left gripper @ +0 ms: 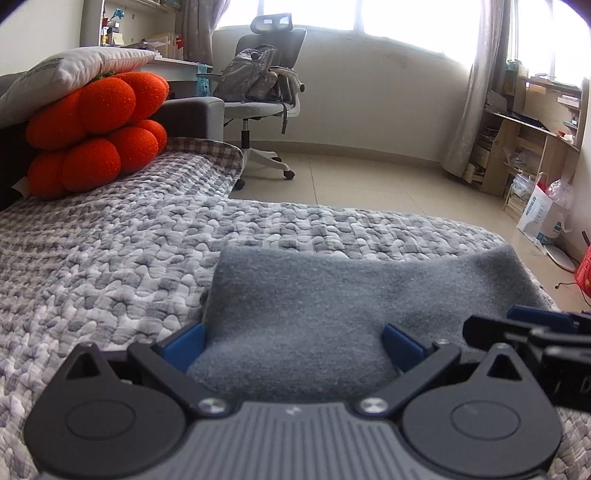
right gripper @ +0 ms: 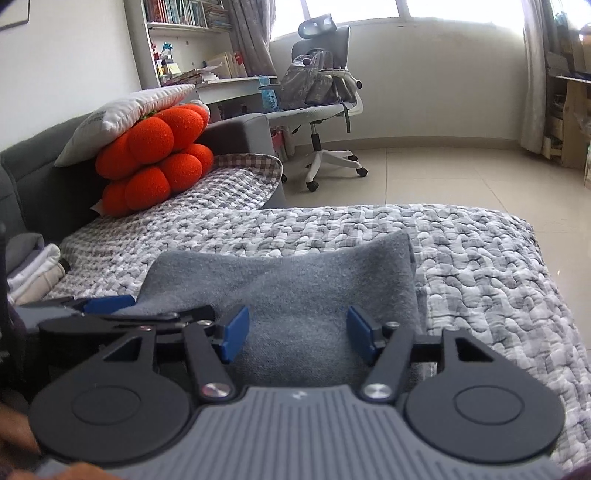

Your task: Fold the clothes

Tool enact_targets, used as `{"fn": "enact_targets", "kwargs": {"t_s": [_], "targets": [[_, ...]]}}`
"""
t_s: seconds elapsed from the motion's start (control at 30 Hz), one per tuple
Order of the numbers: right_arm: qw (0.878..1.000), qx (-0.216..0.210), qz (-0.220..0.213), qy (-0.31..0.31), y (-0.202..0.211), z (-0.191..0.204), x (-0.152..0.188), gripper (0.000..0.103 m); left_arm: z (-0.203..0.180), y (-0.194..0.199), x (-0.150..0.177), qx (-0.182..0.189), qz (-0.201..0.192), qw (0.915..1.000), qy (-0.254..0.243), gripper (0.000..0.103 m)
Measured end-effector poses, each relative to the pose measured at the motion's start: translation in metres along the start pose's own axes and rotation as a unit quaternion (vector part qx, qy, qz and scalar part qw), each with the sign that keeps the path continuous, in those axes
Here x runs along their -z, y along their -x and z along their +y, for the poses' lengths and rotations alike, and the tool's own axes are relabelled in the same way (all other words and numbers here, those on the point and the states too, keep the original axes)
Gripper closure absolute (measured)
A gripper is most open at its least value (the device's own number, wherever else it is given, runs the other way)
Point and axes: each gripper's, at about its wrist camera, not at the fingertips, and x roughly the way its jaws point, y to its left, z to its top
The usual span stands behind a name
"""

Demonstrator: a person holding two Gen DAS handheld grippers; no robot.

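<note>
The folded grey garment [left gripper: 332, 306] lies flat on the quilted bed [left gripper: 110, 258], well clear of the orange cushion [left gripper: 99, 133], and both the left gripper [left gripper: 293, 341] and right gripper [right gripper: 297, 332] hover at its near edge, jaws apart and clamped on nothing, probably just let go

Blown-out daylight floods from the windows [left gripper: 406, 14], everything sharp, with fisheye bending and dark corners at the edges.
</note>
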Motion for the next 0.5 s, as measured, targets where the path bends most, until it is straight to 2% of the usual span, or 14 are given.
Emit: {"fn": "enact_targets", "kwargs": {"t_s": [0.2,0.37,0.5], "targets": [[1.000,0.011,0.009,-0.005,-0.006,-0.004,-0.001,0.039,0.009,0.009,-0.005,0.018,-0.028,0.9994,0.006,0.000],[1.000,0.011,0.013,-0.003,-0.007,-0.007,-0.001,0.038,0.011,-0.002,-0.002,0.004,-0.005,1.0000,0.002,0.000],[1.000,0.011,0.013,-0.007,-0.006,-0.009,-0.001,0.038,0.016,-0.006,-0.003,0.007,0.018,0.9993,0.031,0.000]]}}
